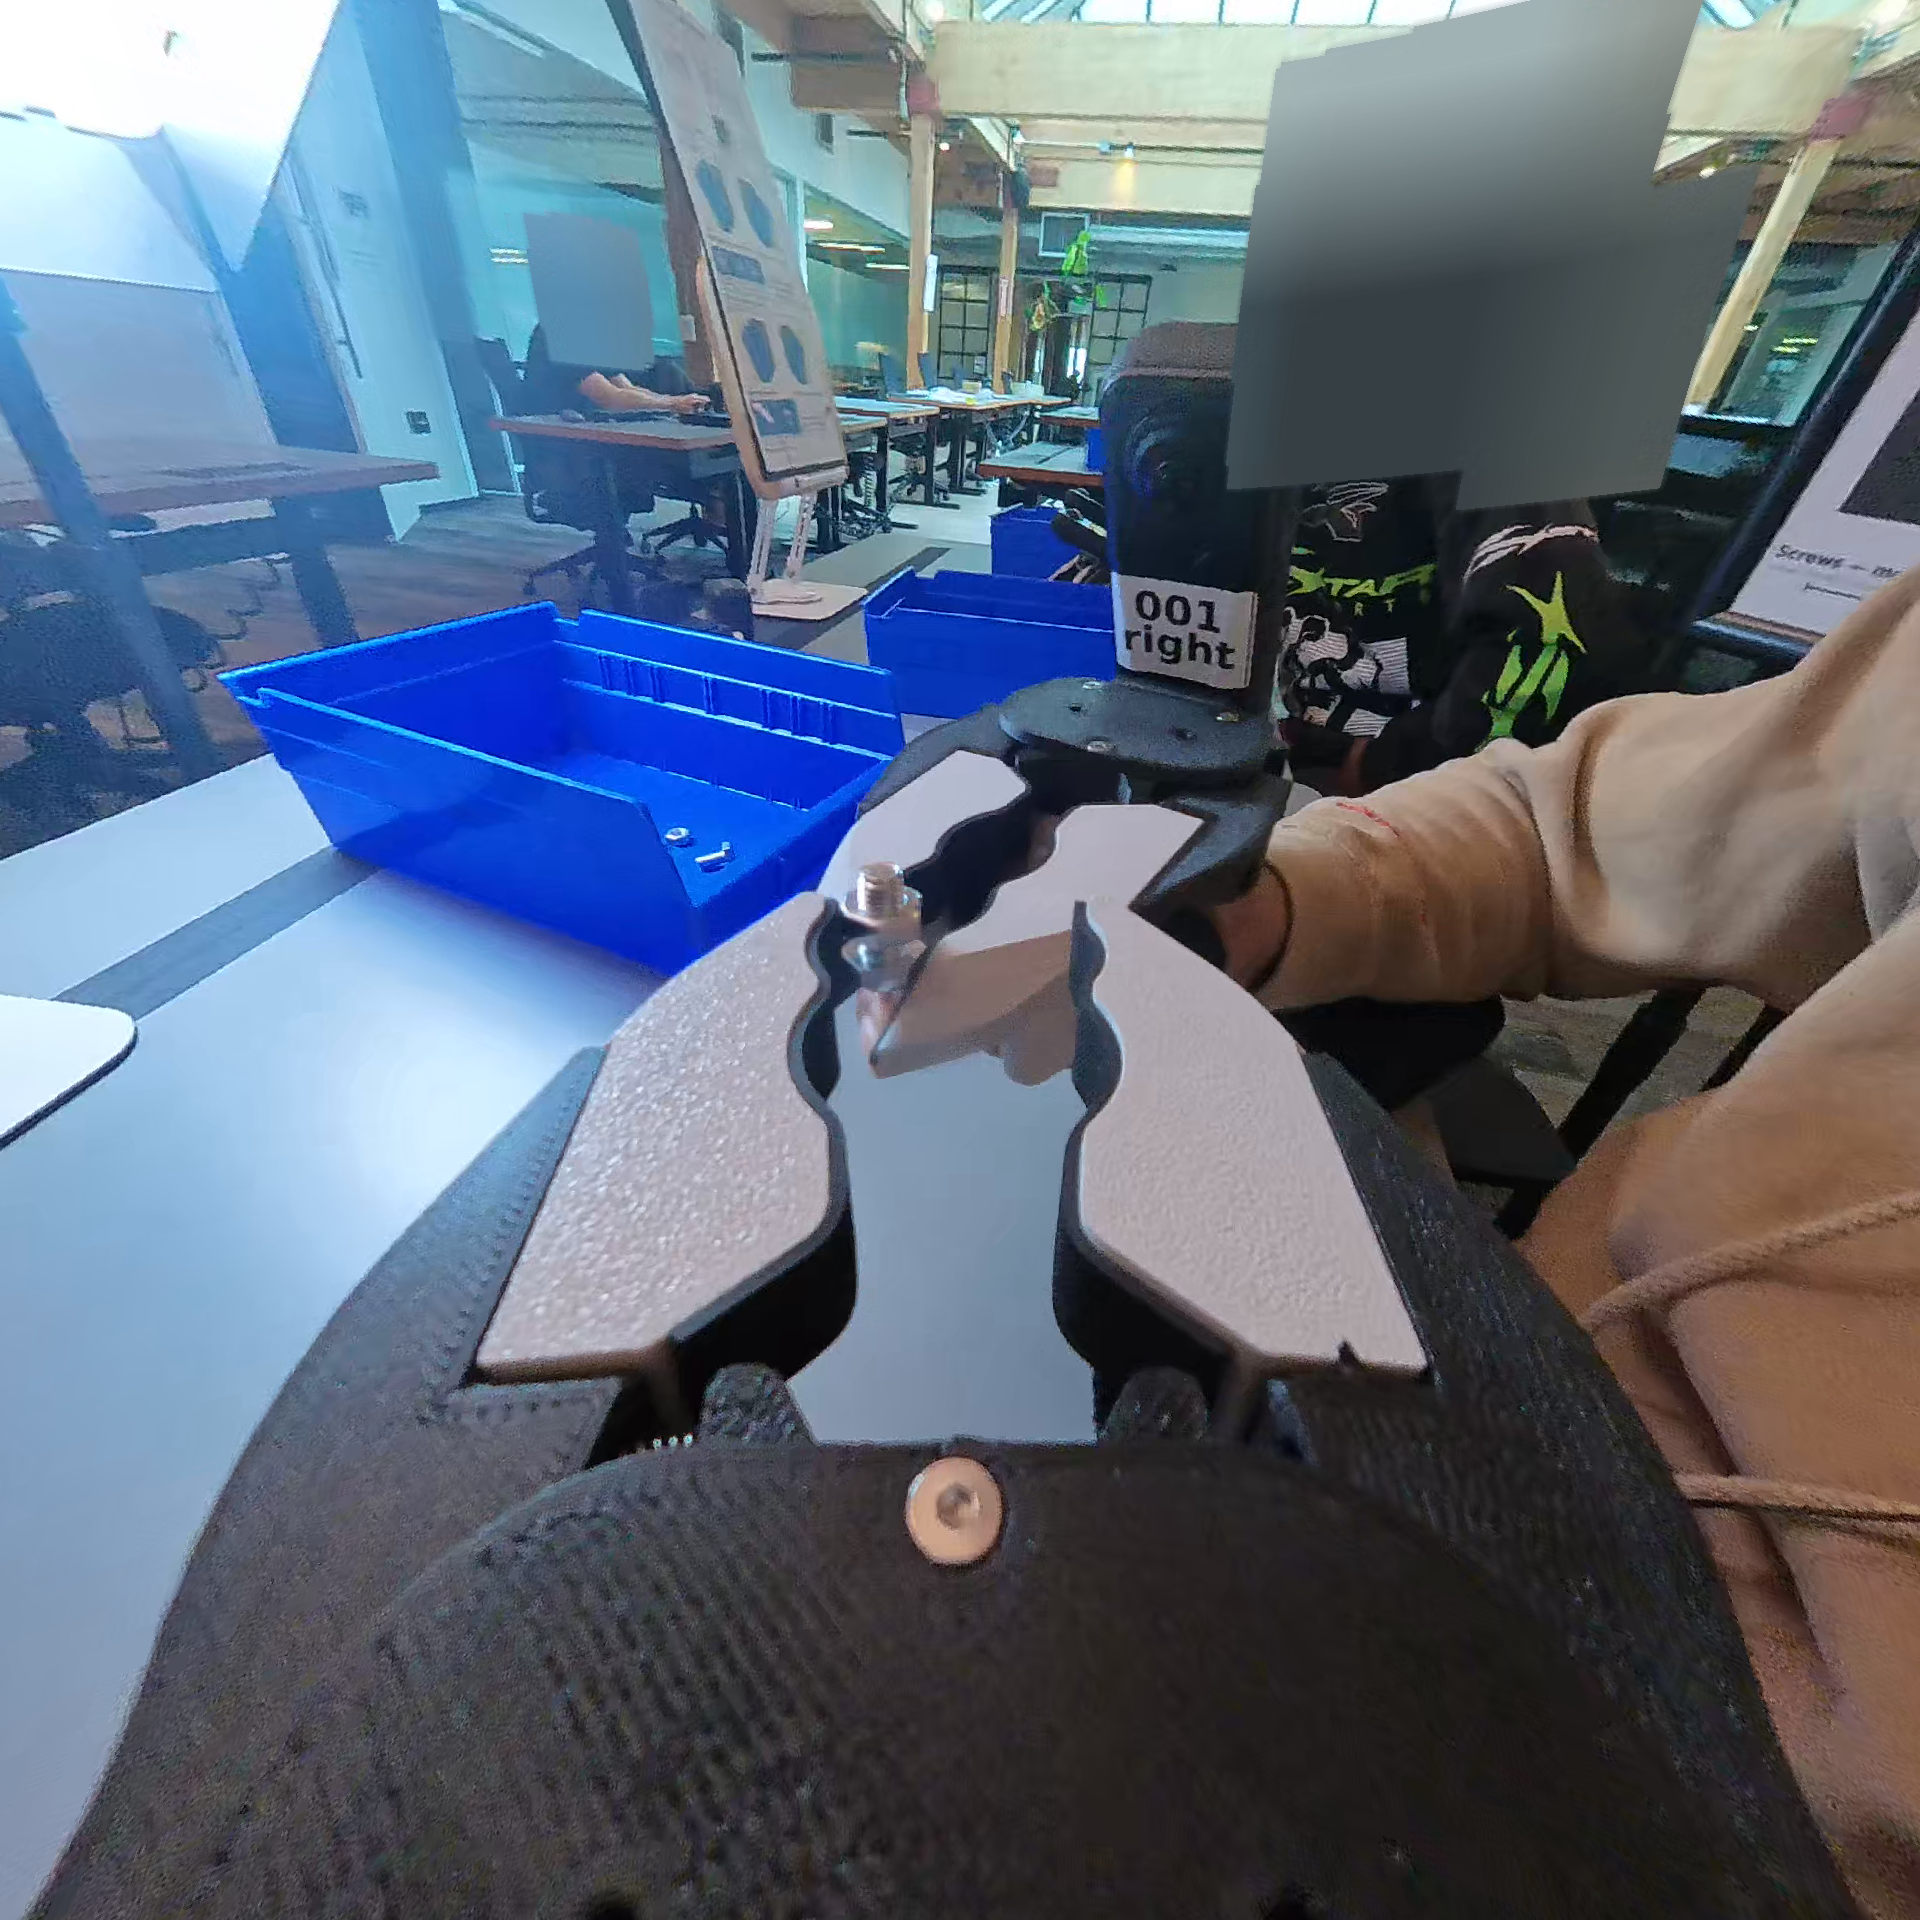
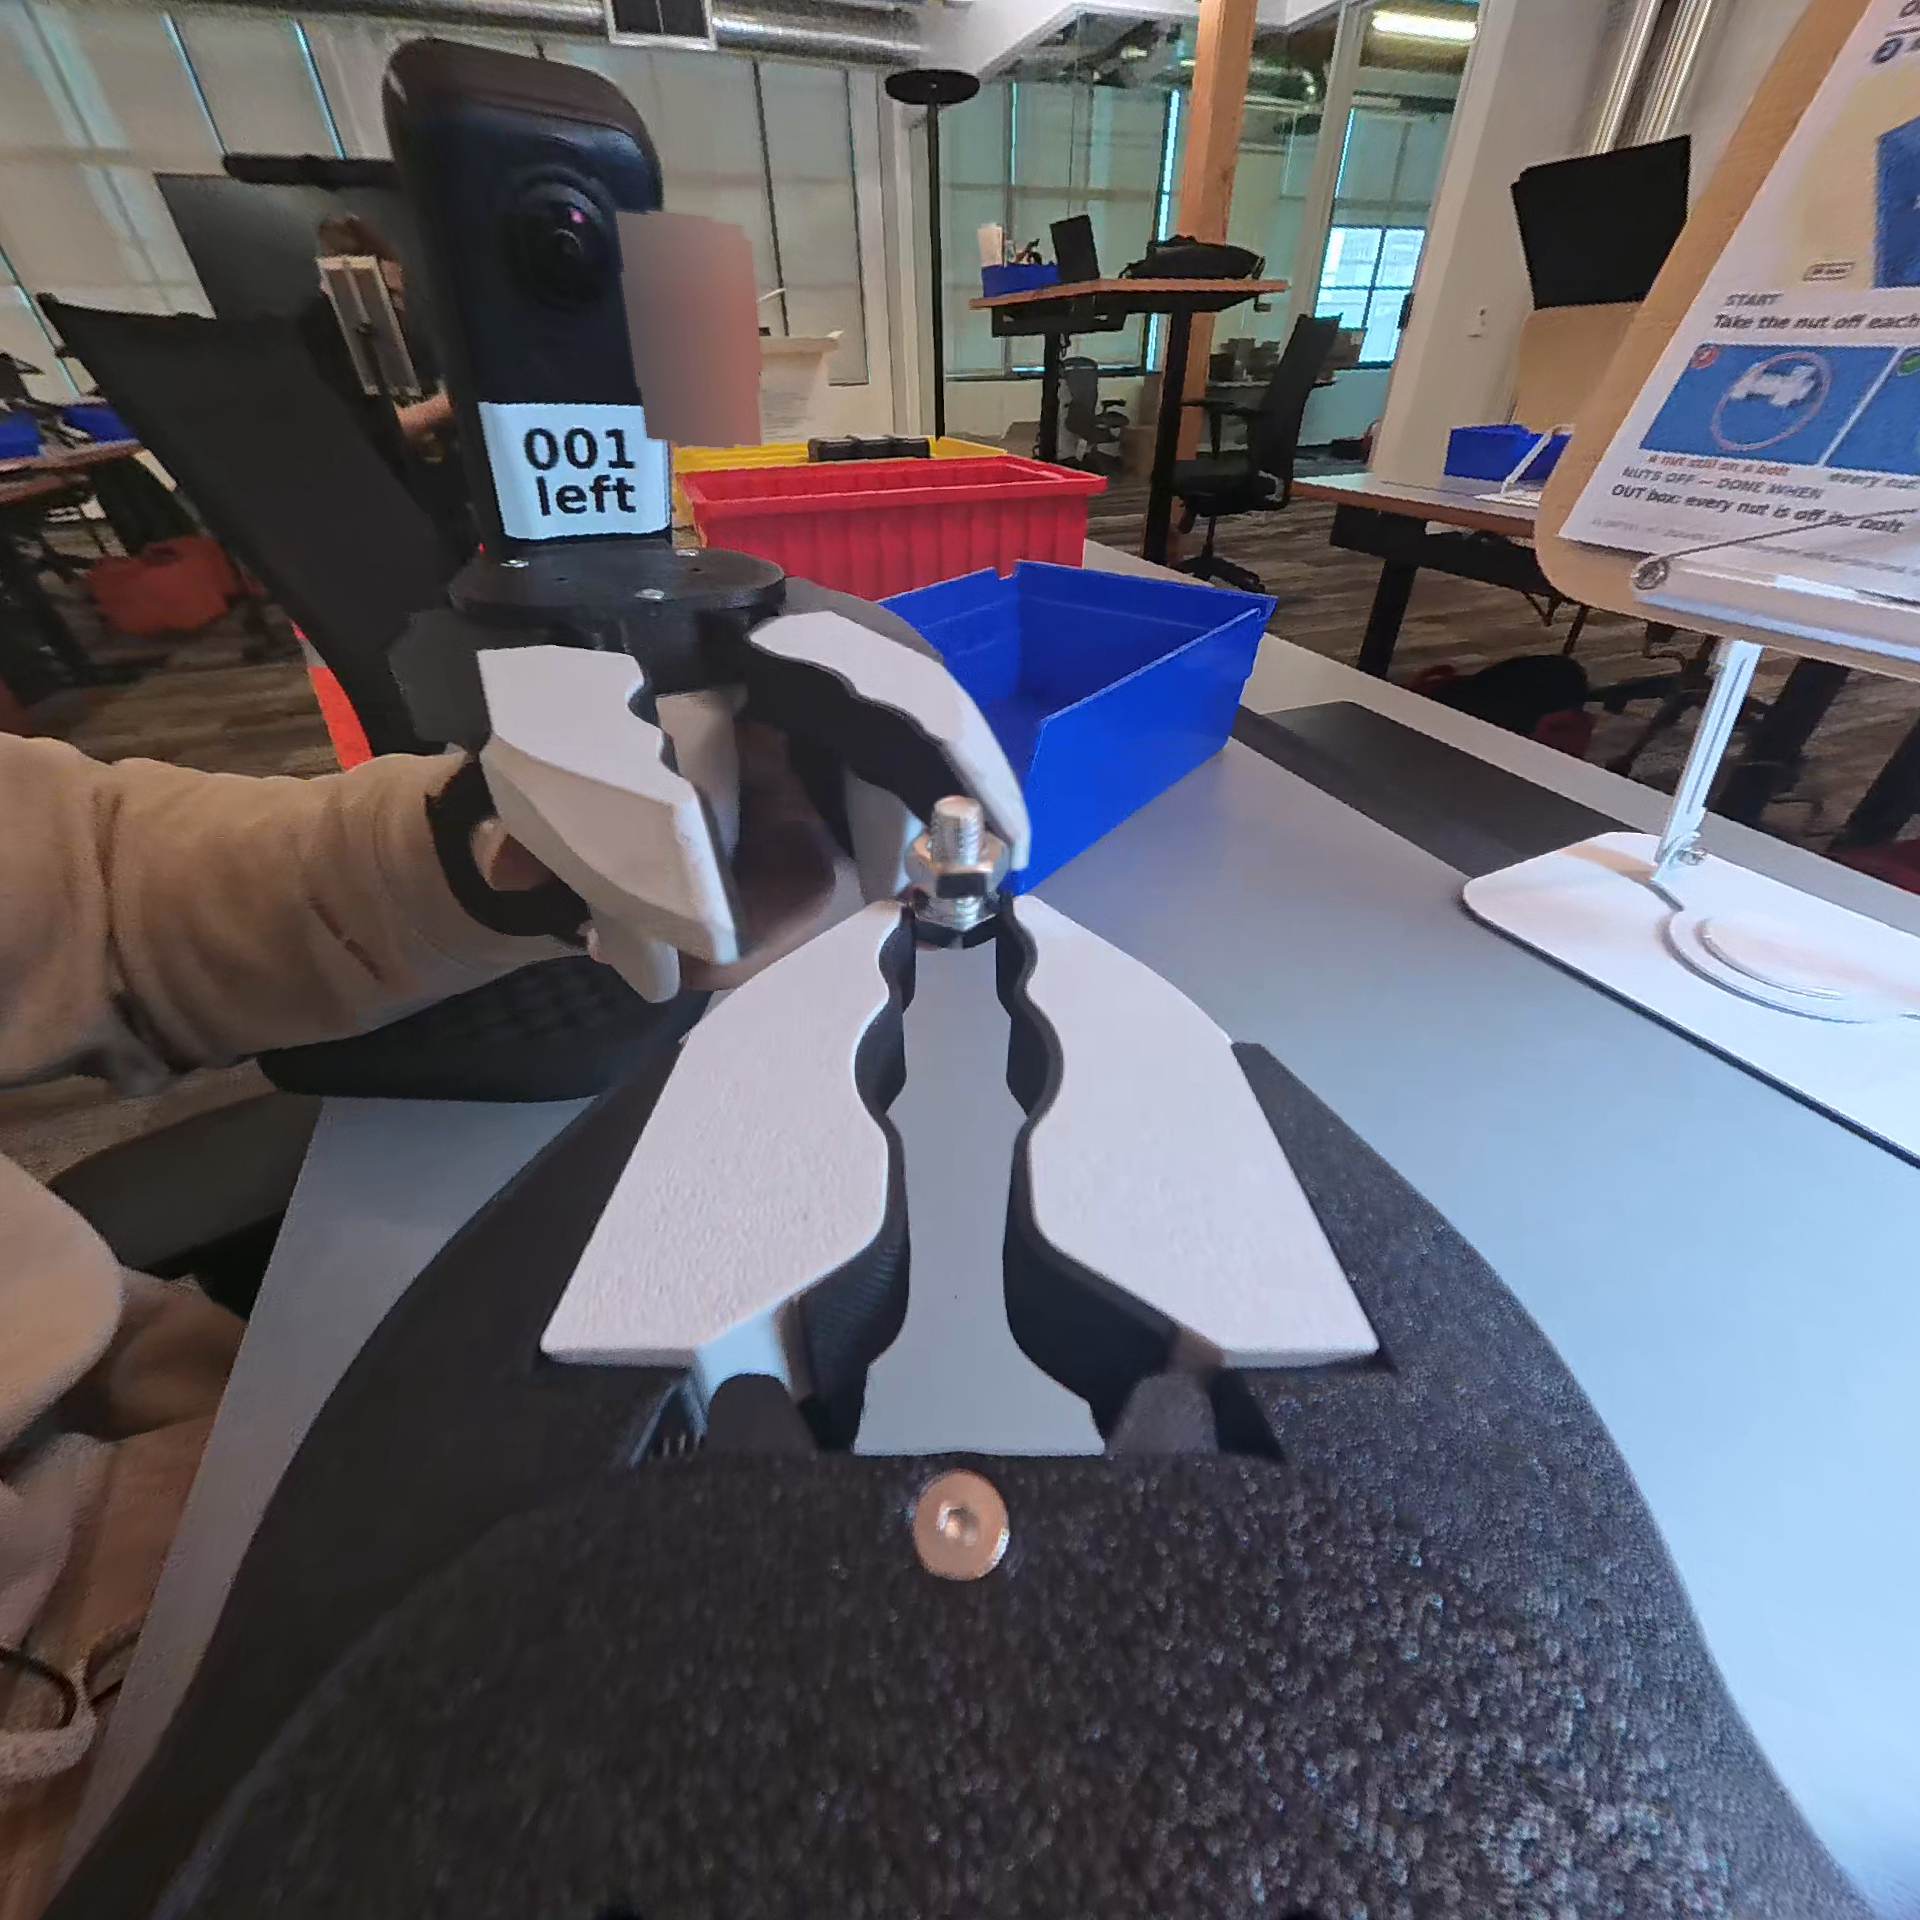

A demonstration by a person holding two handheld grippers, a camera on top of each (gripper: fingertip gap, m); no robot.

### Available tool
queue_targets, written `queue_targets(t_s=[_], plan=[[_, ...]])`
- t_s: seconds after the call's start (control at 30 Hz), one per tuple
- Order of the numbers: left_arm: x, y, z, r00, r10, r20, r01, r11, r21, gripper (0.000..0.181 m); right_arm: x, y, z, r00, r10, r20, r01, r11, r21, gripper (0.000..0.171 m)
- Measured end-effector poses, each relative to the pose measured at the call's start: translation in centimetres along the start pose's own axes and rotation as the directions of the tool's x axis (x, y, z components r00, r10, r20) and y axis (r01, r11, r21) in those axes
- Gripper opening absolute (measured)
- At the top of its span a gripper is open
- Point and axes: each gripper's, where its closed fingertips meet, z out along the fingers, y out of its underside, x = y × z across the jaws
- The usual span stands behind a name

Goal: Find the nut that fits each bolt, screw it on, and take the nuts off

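A silver bolt (image 2: pixel 952 826) stands upright with its threaded end up, and a hex nut (image 2: pixel 953 858) is threaded onto it. My right gripper (image 2: pixel 958 920) is shut on the bolt's lower end and holds it above the grey table (image 2: pixel 1351 1039). My left gripper (image 2: pixel 857 894) is open, with one fingertip (image 2: pixel 1003 821) resting against the nut. In the left wrist view the bolt and nut (image 1: pixel 883 914) sit just inside the left fingertip of my open left gripper (image 1: pixel 951 914). The right gripper (image 1: pixel 883 1023) reaches in from the far side.
A blue bin (image 1: pixel 520 748) on the table holds a small loose bolt (image 1: pixel 713 857) and nut (image 1: pixel 677 832); it also shows in the right wrist view (image 2: pixel 1122 665). A second blue bin (image 1: pixel 977 634), a red bin (image 2: pixel 883 520) and a white sheet stand (image 2: pixel 1621 914) are nearby. My two grippers' fingertips are within a few centimetres of each other.
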Motion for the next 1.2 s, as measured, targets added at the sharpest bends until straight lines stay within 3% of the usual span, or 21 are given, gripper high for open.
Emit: queue_targets(t_s=[0.03, 0.07, 0.1, 0.17, 0.33, 0.43, 0.47, 0.5, 0.57, 0.77, 0.9, 0.93, 0.97, 1.2], plan=[[0.2, -0.2, -0.2, 1.0, -0.002, -0.014, 0.002, 1.0, 0.004, 0.04, 0.1, -0.1, -0.1, 1.0, 0.003, 0.0, -0.003, 1.0, 0.003, 0.014], [0.9, -0.6, -0.8, 0.997, 0.0, -0.075, 0.001, 1.0, 0.014, 0.009, 0.5, -0.1, -0.2, 1.0, 0.012, -0.017, -0.012, 1.0, 0.006, 0.014], [1.6, -1.4, -1.3, 0.991, -0.016, -0.131, 0.023, 0.998, 0.055, 0.002, 1.0, -0.2, -0.3, 0.999, 0.025, -0.039, -0.024, 1.0, 0.008, 0.014], [1.4, -1.7, -1.4, 0.994, -0.007, -0.112, 0.014, 0.998, 0.062, 0.007, 1.6, -0.4, -0.6, 0.998, 0.04, -0.047, -0.04, 0.999, 0.014, 0.014], [-0.4, -0.2, -0.2, 1.0, 0.002, 0.013, -0.002, 1.0, 0.003, 0.042, -0.1, 0.2, 0.1, 1.0, 0.015, 0.006, -0.015, 1.0, -0.014, 0.014], [-0.3, 0.3, -0.3, 1.0, 0.014, 0.016, -0.013, 0.999, -0.036, 0.03, -0.3, 0.4, 0.2, 1.0, 0.02, 0.014, -0.019, 0.999, -0.036, 0.014], [-0.4, 0.0, -0.8, 1.0, 0.013, 0.008, -0.012, 0.999, -0.034, 0.009, 0.1, 0.4, 0.1, 0.999, 0.032, -0.002, -0.032, 0.999, -0.038, 0.014], [0.0, -0.7, -1.2, 1.0, 0.004, -0.027, -0.004, 1.0, -0.001, 0.0, 0.7, 0.4, -0.1, 0.999, 0.044, -0.027, -0.045, 0.998, -0.037, 0.014], [-0.4, -1.2, -1.7, 1.0, 0.01, -0.001, -0.01, 1.0, 0.014, 0.001, 1.5, 0.4, -0.4, 0.997, 0.067, -0.047, -0.07, 0.996, -0.048, 0.014], [-1.3, 0.4, -0.6, 0.997, 0.048, 0.054, -0.045, 0.998, -0.044, 0.03, -0.2, 1.6, 0.5, 0.999, 0.047, 0.018, -0.044, 0.992, -0.122, 0.014], [-1.0, 0.9, -0.7, 0.998, 0.059, 0.033, -0.056, 0.994, -0.092, 0.019, -0.1, 1.9, 0.6, 0.999, 0.048, 0.006, -0.047, 0.989, -0.14, 0.014], [-0.5, 0.4, -1.1, 0.998, 0.069, -0.001, -0.069, 0.995, -0.074, 0.001, 0.5, 1.8, 0.4, 0.998, 0.059, -0.018, -0.06, 0.99, -0.13, 0.014], [-0.3, -0.2, -1.4, 0.998, 0.062, -0.008, -0.062, 0.997, -0.044, 0.001, 1.1, 1.6, 0.2, 0.997, 0.07, -0.036, -0.074, 0.989, -0.125, 0.014], [-1.3, 0.9, -0.6, 0.995, 0.084, 0.049, -0.08, 0.993, -0.088, 0.035, 0.0, 1.8, 0.5, 0.998, 0.057, 0.005, -0.056, 0.988, -0.143, 0.014]])
